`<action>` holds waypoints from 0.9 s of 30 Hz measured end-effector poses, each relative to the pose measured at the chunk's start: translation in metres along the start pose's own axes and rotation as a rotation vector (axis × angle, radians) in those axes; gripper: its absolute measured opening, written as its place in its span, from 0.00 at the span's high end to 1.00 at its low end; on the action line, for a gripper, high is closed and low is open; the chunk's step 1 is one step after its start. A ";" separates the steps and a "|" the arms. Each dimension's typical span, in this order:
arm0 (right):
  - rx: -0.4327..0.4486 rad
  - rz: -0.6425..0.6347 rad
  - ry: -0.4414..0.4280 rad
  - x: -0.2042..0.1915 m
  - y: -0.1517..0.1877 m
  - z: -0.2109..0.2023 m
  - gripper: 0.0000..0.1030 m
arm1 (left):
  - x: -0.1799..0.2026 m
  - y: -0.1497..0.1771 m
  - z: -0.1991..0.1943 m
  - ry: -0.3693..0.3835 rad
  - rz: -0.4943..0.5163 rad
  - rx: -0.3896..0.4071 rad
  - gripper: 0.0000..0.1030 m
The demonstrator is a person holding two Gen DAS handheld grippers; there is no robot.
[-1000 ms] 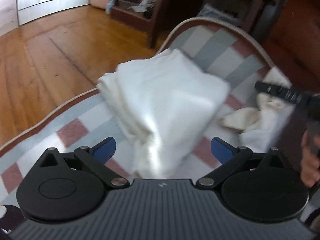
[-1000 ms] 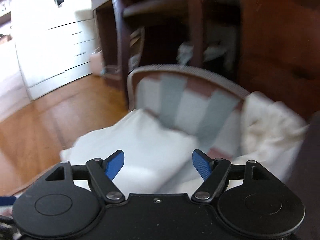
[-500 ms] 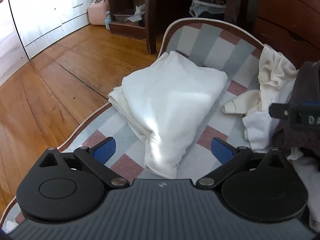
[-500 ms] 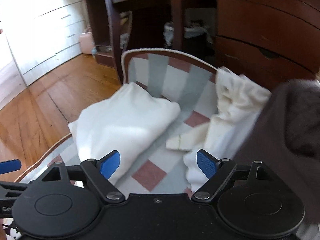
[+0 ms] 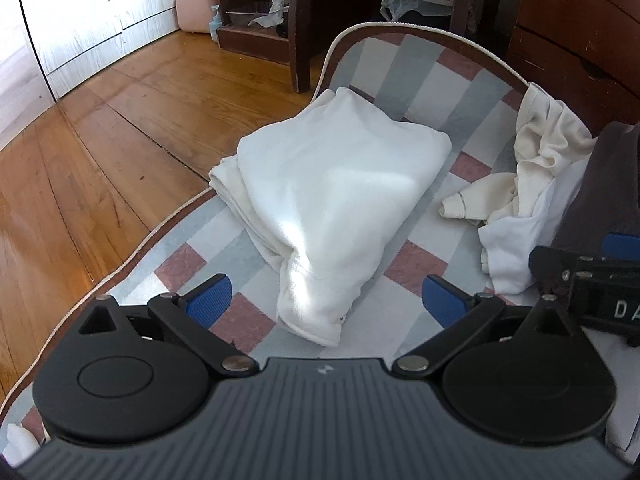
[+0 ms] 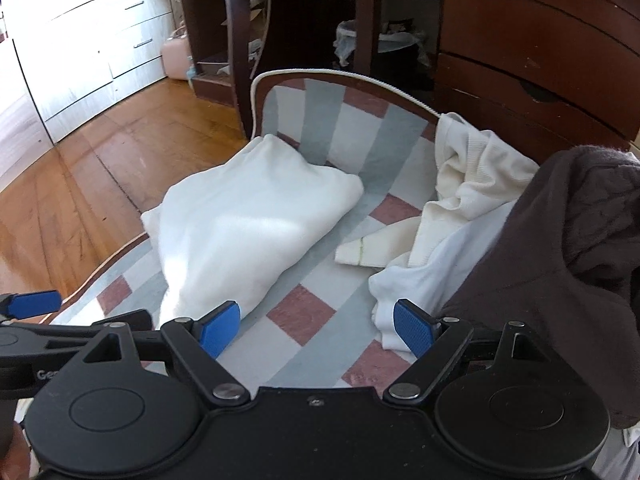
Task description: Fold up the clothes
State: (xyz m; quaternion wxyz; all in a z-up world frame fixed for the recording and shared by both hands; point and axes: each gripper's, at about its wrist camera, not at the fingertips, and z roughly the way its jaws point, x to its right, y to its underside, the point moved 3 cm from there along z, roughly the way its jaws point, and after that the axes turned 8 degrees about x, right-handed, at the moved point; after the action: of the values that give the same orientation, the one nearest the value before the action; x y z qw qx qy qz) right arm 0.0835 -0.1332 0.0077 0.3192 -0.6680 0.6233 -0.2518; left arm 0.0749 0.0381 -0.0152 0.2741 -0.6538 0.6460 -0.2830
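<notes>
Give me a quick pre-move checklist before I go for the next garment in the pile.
1. Left gripper open and empty: ok.
2. Right gripper open and empty: ok, nothing between the pads.
3. Folded white garment lying finished on the checked mat: ok, lying compact, apart from the pile.
4. Unfolded pile in view on the right: ok, cream and white pieces tangled together.
5. Single graspable edge on the pile: cannot tell; one cream cuff sticks out onto the mat.
6. Dark garment clear of the right gripper: not ok, it crowds the right finger.
</notes>
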 end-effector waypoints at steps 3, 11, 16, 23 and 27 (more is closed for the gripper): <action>-0.005 0.010 0.003 0.001 0.000 0.001 0.15 | 0.005 0.000 0.000 -0.007 0.016 -0.003 0.00; -0.015 0.039 0.009 0.009 0.001 0.002 0.15 | 0.012 0.001 0.003 0.003 0.030 -0.016 0.00; -0.009 0.035 0.013 0.009 0.000 0.002 0.15 | 0.017 0.002 0.004 0.031 0.027 -0.026 0.00; -0.016 0.028 0.019 0.009 0.002 0.002 0.15 | 0.026 0.005 0.003 0.041 0.061 -0.019 0.00; -0.014 0.032 0.027 0.012 0.001 0.002 0.15 | 0.028 0.006 0.004 0.045 0.064 -0.022 0.00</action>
State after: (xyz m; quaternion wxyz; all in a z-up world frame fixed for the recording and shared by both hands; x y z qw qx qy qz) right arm 0.0848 -0.1450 0.0048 0.3099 -0.6567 0.6400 -0.2512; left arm 0.0734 0.0099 -0.0218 0.2612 -0.6294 0.6756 -0.2814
